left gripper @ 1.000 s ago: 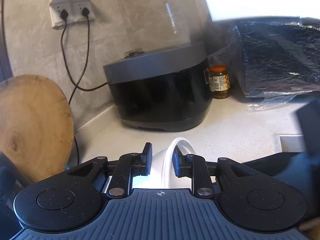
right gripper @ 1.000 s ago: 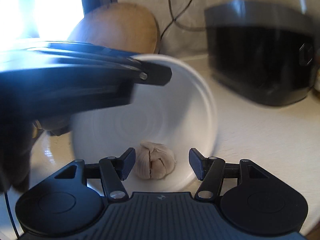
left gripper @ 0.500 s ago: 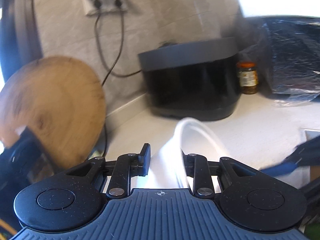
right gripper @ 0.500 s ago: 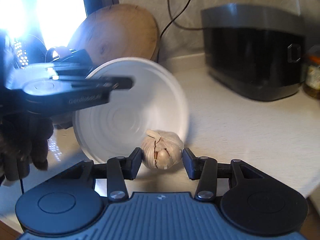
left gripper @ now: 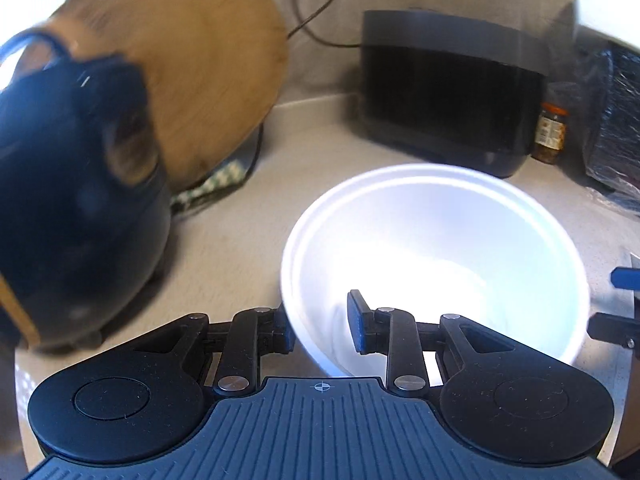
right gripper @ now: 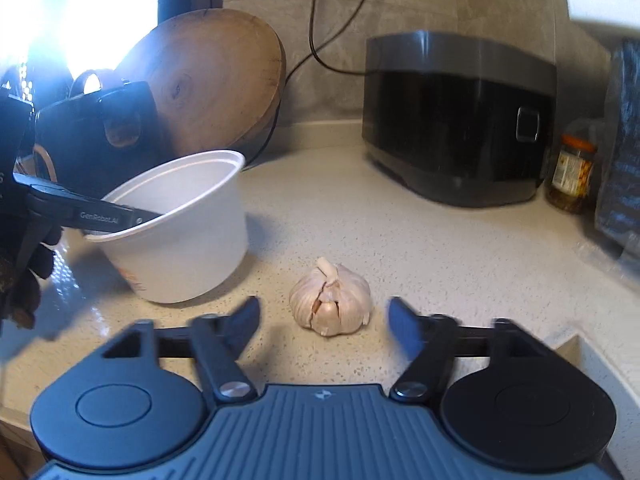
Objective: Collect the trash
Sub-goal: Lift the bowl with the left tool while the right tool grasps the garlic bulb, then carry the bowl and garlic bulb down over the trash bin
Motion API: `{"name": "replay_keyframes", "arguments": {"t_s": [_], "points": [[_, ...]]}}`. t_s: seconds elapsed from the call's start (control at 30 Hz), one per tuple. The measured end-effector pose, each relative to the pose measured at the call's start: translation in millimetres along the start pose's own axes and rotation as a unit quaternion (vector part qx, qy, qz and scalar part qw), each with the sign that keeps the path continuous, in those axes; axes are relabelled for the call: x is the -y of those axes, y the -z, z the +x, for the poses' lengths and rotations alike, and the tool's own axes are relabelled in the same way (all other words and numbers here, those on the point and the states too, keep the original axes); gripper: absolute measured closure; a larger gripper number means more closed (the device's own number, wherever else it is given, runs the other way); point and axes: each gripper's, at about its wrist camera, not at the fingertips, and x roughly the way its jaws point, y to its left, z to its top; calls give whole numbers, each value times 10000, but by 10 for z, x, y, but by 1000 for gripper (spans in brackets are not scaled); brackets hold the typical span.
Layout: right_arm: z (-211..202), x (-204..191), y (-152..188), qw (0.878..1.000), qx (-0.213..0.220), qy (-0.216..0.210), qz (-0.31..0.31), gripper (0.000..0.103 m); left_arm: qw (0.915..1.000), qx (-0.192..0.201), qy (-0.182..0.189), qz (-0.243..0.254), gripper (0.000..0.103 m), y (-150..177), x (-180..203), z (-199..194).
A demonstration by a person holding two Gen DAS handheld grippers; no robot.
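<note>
the left gripper (left gripper: 320, 322) pinches the near rim of a white bowl (right gripper: 180, 224), 1 finger inside and 1 outside, tilting it clear of the countertop (right gripper: 400, 240), probably to carry it off as trash. the right gripper (right gripper: 322, 320) is spreading its jaws around a garlic bulb (right gripper: 330, 306) resting free on the counter, touching neither pad.

We record a plain white bowl (left gripper: 436, 240) with an orange mark low on its outer wall, an off-white garlic bulb (right gripper: 331, 300) with brownish cloves, a speckled beige counter (right gripper: 400, 224), a brown wood-grain board (right gripper: 212, 80), a black, grey-lidded cooker (right gripper: 460, 116), and a green-white checked cloth (left gripper: 212, 188).
</note>
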Motion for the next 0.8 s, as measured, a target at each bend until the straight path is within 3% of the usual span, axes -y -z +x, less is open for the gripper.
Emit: {"name": "replay_keyframes", "arguments": {"t_s": [0.1, 0.33, 0.4, 0.43, 0.47, 0.53, 0.6, 0.8], "points": [[34, -43, -7, 9999, -4, 111, -69, 27, 9998, -86, 58, -162, 73, 53, -80, 4], [337, 78, -53, 9958, -433, -115, 800, 27, 9944, -404, 717, -657, 73, 90, -155, 24], [354, 57, -75, 9960, -473, -44, 755, 35, 9943, -447, 757, -598, 73, 112, -123, -1], [347, 35, -78, 9965, -488, 27, 683, 49, 9946, -457, 771, -531, 73, 112, -101, -18], [341, 17, -79, 9970, -496, 54, 595, 48, 9948, -460, 784, -464, 74, 108, -86, -24], [311, 6, -61, 9969, -513, 5, 604, 48, 9953, -491, 751, -367, 85, 120, -56, -45], [261, -5, -47, 9967, -507, -18, 642, 48, 9944, -596, 783, -393, 88, 131, -53, -53], [-63, 11, -3, 9956, -261, 49, 894, 48, 9939, -33, 1007, -452, 91, 126, -61, -340]]}}
